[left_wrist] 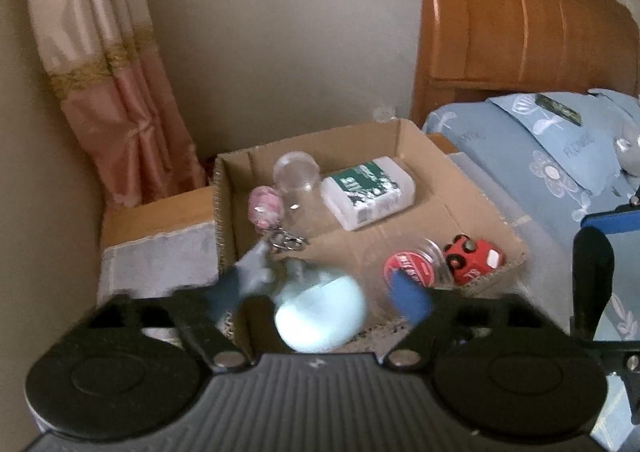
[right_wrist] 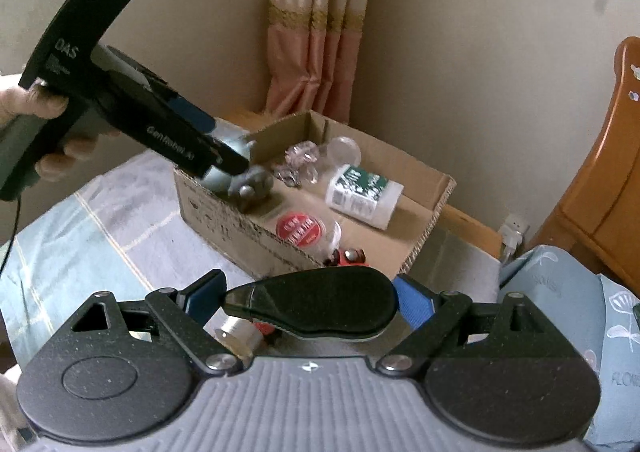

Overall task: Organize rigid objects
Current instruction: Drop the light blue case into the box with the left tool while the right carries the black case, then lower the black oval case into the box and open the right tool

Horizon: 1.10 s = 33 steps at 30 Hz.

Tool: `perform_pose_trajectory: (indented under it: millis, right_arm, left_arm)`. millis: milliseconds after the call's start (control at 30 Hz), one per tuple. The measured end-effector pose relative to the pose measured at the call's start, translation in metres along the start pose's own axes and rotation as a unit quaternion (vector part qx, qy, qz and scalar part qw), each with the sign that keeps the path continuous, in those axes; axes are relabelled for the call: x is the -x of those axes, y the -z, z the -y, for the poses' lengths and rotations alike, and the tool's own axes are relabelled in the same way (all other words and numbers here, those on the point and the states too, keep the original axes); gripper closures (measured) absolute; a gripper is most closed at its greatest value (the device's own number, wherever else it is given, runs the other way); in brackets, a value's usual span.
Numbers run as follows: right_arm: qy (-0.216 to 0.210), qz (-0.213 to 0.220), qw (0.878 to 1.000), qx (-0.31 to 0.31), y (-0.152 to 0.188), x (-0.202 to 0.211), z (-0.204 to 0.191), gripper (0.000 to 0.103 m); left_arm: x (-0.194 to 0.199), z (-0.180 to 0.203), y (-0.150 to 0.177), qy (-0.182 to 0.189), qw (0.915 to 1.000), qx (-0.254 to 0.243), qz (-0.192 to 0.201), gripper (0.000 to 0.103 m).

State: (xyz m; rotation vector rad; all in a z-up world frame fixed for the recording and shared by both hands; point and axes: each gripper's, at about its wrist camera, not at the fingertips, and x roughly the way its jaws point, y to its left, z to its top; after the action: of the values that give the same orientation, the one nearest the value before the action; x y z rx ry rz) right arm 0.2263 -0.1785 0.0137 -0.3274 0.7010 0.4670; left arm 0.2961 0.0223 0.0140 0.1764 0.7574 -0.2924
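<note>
Left wrist view: left tool gripping a pale blue figurine above cardboard box, apparently for dropping in; right tool clamping a black case.

One cardboard box — two jars — one toy car

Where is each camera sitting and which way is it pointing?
Left wrist: on the left claw, looking down into the cardboard box; its fingers hold a grey-blue figurine.
Right wrist: on the right claw, which grips a black object, facing the box; a hand shows.
Shared: box, red-lidded jar.
</note>
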Motion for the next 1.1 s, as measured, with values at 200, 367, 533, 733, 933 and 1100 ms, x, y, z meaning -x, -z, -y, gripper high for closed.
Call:
perform_pose_trajectory:
  millis: [200,367,533,733,933,1100]
  right_arm:
    - [-0.007,-0.005,1.000,0.001,-0.004,-0.007,-0.002,0.010]
    - [-0.006,-0.005,1.000,-0.007,-0.014,-0.015,0.004,0.010]
    - [0.006,-0.009,1.000,-0.024,-0.030,-0.029,0.015,0.010]
    - [0.024,-0.019,0.997,-0.069,-0.054,-0.059,0.035,0.010]
    - [0.035,-0.040,0.992,-0.116,-0.073,-0.094,0.047,0.010]
    - [0.047,-0.032,0.991,-0.123,-0.082,-0.112,0.043,0.000]
  left_arm:
    - [0.018,-0.003,0.008,-0.015,0.9996,-0.005,0.022,0.005]
    - [0.027,-0.005,0.025,-0.014,0.9998,0.002,0.016,0.004]
    - [0.038,-0.002,0.045,-0.040,0.9990,-0.002,0.021,0.004]
    - [0.051,-0.010,0.067,-0.047,0.9972,0.048,0.034,0.003]
    - [0.050,-0.024,0.090,-0.068,0.9917,0.109,0.016,0.003]
    - [0.044,-0.033,0.101,-0.056,0.9857,0.159,0.004,0.003]
